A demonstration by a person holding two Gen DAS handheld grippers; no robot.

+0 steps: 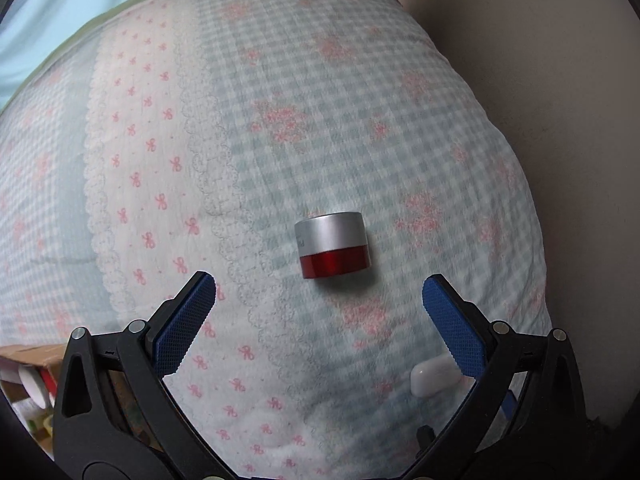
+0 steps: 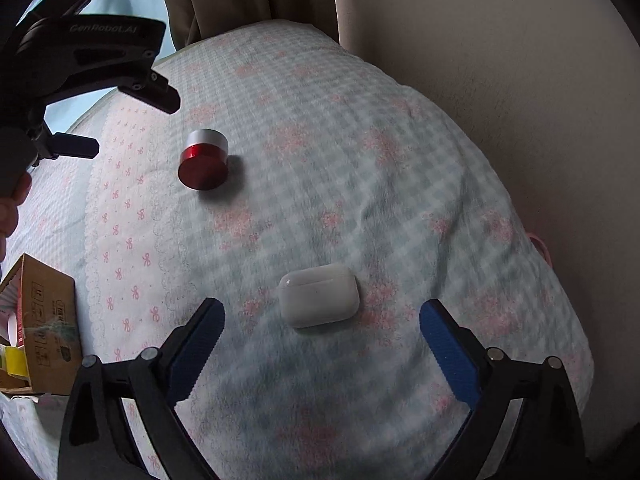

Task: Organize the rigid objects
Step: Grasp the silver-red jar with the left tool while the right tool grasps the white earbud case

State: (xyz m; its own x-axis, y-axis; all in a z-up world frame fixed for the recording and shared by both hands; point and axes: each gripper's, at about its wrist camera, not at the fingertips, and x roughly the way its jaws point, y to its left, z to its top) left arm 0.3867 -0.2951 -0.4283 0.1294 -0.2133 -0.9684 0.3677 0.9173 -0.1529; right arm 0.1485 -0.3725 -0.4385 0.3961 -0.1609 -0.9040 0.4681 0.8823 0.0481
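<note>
Both tools are spread wide w/ nothing between the pads. Left tool (image 1: 320,292) hangs over the bed (image 1: 360,100), a quilted cover in pale blue check w/ pink bows. Just ahead of its tips, roughly centred in the gap, lies a small jar (image 1: 332,245) on its side: silver cap, red base. Jar touches neither pad. In the right wrist view the same jar (image 2: 204,164) shows its round red bottom, w/ the left tool (image 2: 124,116) just beside it on the far-left side, apart from it.

Right tool (image 2: 320,316) is released too, its blue pads either side of a white earbud case (image 2: 318,300) lying flat on the cover; no contact. The case (image 1: 434,376) also peeks in at lower right of the left wrist view, partly hidden behind the right finger.

Jar and case sit well apart on the bed. A cardboard box (image 2: 44,320) stands at the bed's left edge; contents look like tape rolls, poss. small tubs, too cropped to say.
</note>
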